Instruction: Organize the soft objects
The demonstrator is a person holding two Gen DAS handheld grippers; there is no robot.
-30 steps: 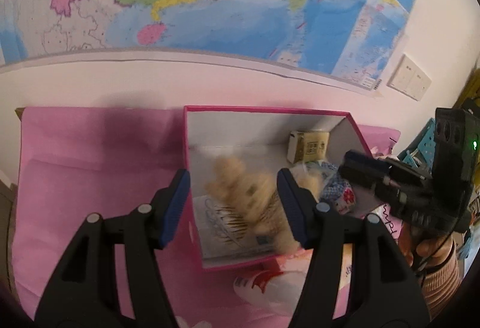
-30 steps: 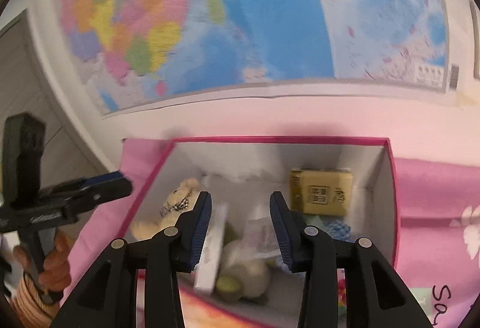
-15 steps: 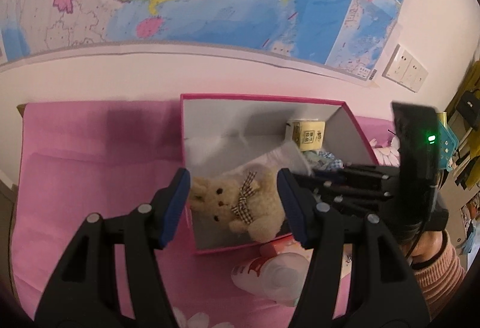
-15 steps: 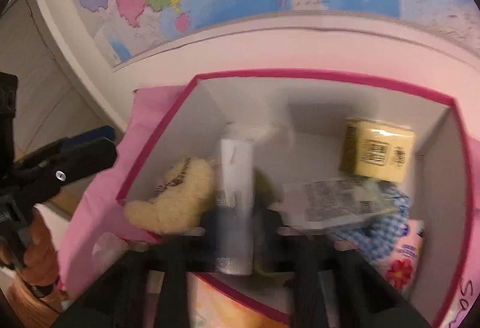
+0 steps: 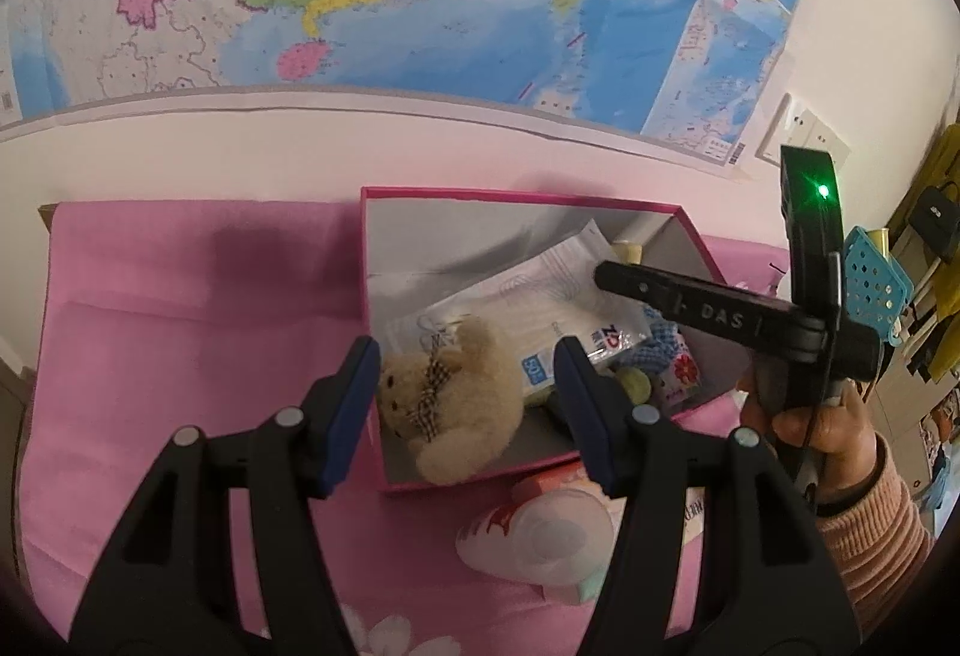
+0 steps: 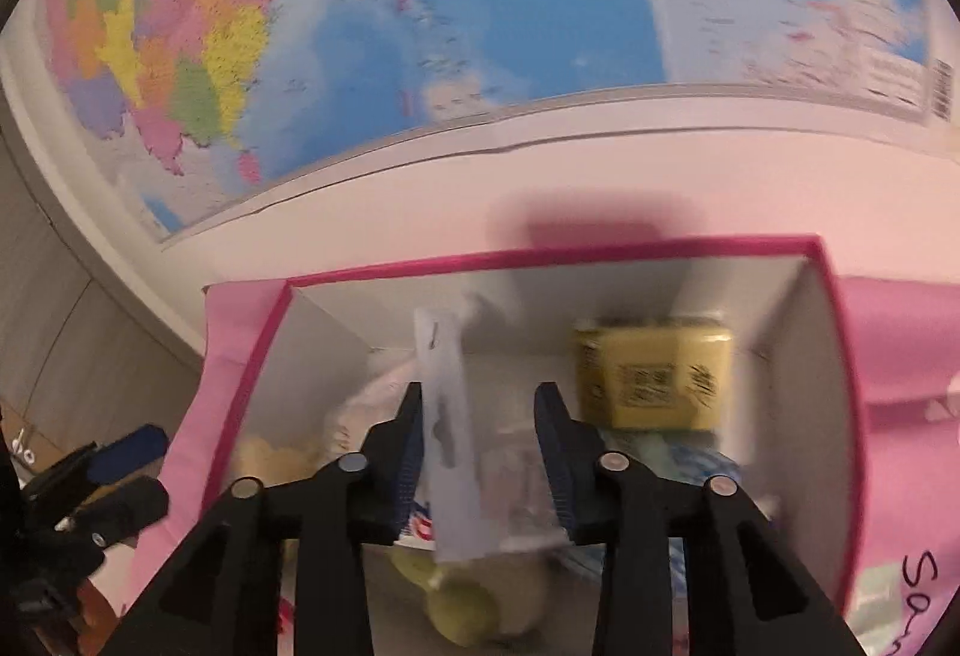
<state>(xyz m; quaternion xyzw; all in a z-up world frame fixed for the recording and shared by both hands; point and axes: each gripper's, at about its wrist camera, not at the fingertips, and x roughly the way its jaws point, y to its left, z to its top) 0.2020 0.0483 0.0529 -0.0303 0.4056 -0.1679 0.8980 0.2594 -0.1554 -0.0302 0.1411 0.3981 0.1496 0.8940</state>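
A pink-rimmed box [image 5: 516, 194] stands open on the pink cloth. A beige teddy bear [image 5: 462, 404] with a checked bow lies in its near left corner. My left gripper [image 5: 465, 350] hovers open above the bear, touching nothing. A white wipes pack [image 5: 540, 308] leans across the middle of the box. In the right wrist view the pack's edge [image 6: 447, 416] stands between the jaws of my right gripper [image 6: 480, 392], close to the left pad. Those jaws are opening and do not press on it. The right wrist view is blurred.
A yellow pack [image 6: 654, 380] sits at the box's back right, with blue checked cloth [image 5: 660, 350], a floral pack [image 5: 684, 374] and a green ball [image 5: 636, 386] beside it. A white and red pouch [image 5: 540, 530] lies before the box. A wall map hangs behind.
The bear, blurred between my left jaws a second ago, now lies in the box. My right gripper has swung in over the box, and the white pack has been tipped up.
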